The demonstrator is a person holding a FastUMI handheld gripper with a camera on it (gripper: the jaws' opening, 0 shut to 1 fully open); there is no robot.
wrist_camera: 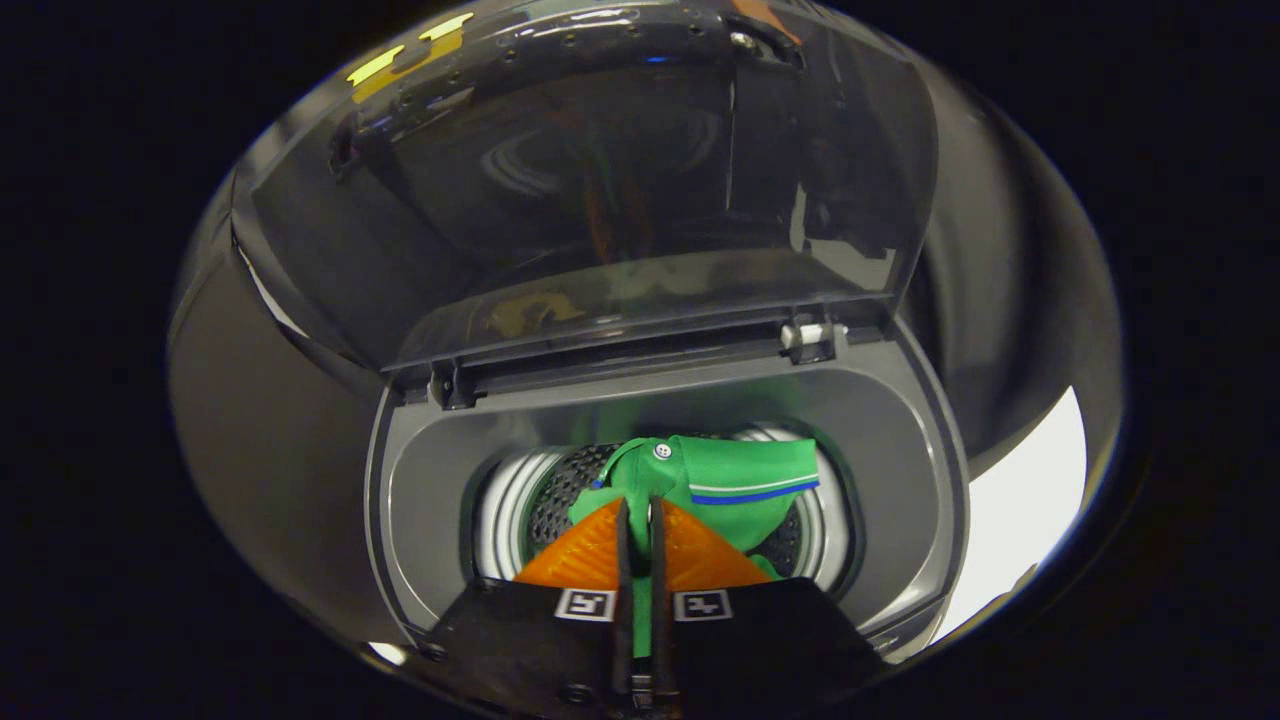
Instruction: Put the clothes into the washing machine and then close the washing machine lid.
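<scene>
1. We see a green garment [735,485] of soft matt knit cloth, pinched between the gripper [640,520] fingers.
2. Washing machine [900,480]: smooth grey plastic.
3. Lid [560,180]: glossy, translucent.
4. Drum [560,495]: perforated.

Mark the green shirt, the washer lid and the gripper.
green shirt [745,478]: gripper view, striped collar over the drum.
washer lid [620,200]: gripper view, middle of the raised clear panel.
gripper [640,530]: gripper view, midway between fingertips, shut on the shirt.

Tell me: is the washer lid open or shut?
Open: the lid stands raised behind the drum, while the gripper holds a green shirt above it.
</scene>
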